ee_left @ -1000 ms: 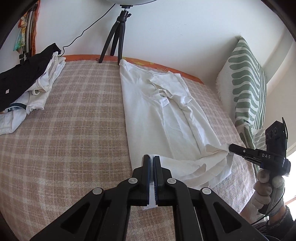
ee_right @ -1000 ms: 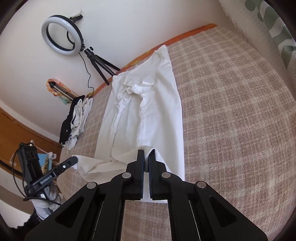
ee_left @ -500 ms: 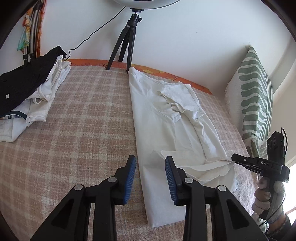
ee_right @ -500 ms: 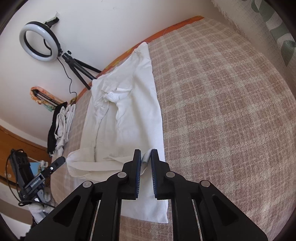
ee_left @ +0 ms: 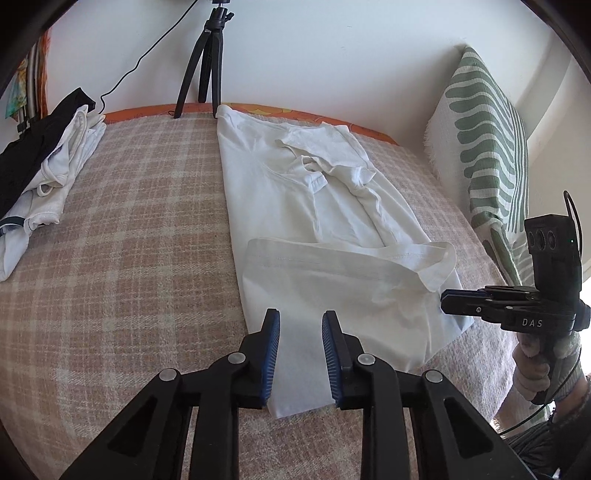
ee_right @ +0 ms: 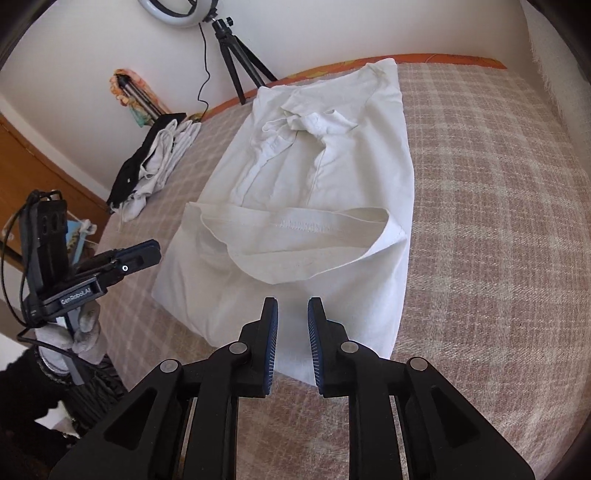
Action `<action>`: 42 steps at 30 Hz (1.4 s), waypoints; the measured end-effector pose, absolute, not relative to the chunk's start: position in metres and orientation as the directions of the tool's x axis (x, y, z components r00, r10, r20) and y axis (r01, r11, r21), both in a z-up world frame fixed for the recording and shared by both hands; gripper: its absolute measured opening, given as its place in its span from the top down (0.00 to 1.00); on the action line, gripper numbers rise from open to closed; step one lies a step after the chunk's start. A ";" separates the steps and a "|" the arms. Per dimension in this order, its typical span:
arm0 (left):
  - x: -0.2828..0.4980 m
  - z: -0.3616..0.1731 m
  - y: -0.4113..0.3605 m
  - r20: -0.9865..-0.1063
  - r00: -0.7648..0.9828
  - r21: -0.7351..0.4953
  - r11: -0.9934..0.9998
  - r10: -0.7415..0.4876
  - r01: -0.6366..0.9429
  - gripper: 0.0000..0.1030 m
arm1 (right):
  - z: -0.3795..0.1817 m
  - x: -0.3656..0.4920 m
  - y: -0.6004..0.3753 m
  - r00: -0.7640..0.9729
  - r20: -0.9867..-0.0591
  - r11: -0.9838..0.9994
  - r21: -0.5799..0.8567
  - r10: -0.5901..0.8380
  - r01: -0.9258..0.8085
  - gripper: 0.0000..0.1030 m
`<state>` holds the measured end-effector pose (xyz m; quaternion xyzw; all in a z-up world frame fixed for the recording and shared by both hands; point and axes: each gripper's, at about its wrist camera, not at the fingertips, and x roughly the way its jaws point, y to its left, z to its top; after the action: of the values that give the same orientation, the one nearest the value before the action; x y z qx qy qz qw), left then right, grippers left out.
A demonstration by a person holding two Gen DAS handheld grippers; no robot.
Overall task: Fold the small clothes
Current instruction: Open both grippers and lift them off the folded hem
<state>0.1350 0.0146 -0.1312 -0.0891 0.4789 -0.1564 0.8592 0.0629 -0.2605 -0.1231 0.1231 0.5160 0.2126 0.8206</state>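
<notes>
A white T-shirt (ee_left: 317,206) lies lengthwise on the checked bed, sleeves folded in, with its hem end folded back over the body (ee_right: 295,236). My left gripper (ee_left: 300,317) is open and empty, hovering over the near left part of the folded shirt. My right gripper (ee_right: 292,306) is open and empty above the near edge of the fold. In the left wrist view the right gripper (ee_left: 448,295) sits just off the shirt's right corner. In the right wrist view the left gripper (ee_right: 147,254) sits off the shirt's left edge.
A pile of white and black clothes (ee_left: 44,162) lies at the bed's far left. A tripod (ee_left: 207,59) with a ring light (ee_right: 177,11) stands against the wall. A green-patterned pillow (ee_left: 487,147) leans at the right. The checked blanket (ee_left: 129,240) covers the bed.
Both grippers were shut on the shirt's hem, carried it forward over the body, then opened and let it drop. Both have pulled back toward the near edge.
</notes>
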 end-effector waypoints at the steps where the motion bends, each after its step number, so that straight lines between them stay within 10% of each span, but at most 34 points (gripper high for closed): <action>1: 0.137 -0.134 0.014 -0.799 0.486 -0.304 0.935 -0.354 0.181 0.79 | -0.127 0.067 -0.257 0.369 -0.799 0.880 0.419 0.474 -0.223 0.84; 22: 0.162 -0.144 0.030 -0.792 0.542 -0.282 0.956 -0.279 0.081 0.69 | -0.122 0.082 -0.301 0.510 -0.812 0.950 0.309 0.282 -0.032 0.67; 28: 0.165 -0.149 0.018 -0.802 0.548 -0.233 0.969 -0.238 0.080 1.00 | -0.134 0.087 -0.307 0.492 -0.816 0.939 0.345 0.303 -0.006 0.72; 30: 0.163 -0.147 0.022 -0.795 0.568 -0.224 0.973 -0.213 0.051 1.00 | -0.134 0.090 -0.303 0.488 -0.815 0.937 0.349 0.313 -0.018 0.97; 42: 0.138 -0.123 0.015 -0.748 0.631 -0.146 0.979 -0.205 0.145 0.79 | -0.118 0.077 -0.315 0.527 -0.809 0.950 0.311 0.261 0.006 0.89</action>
<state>0.1385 0.0146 -0.1230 -0.0357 0.4183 -0.0970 0.9024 0.0770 -0.3151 -0.1183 0.1391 0.4805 0.0740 0.8627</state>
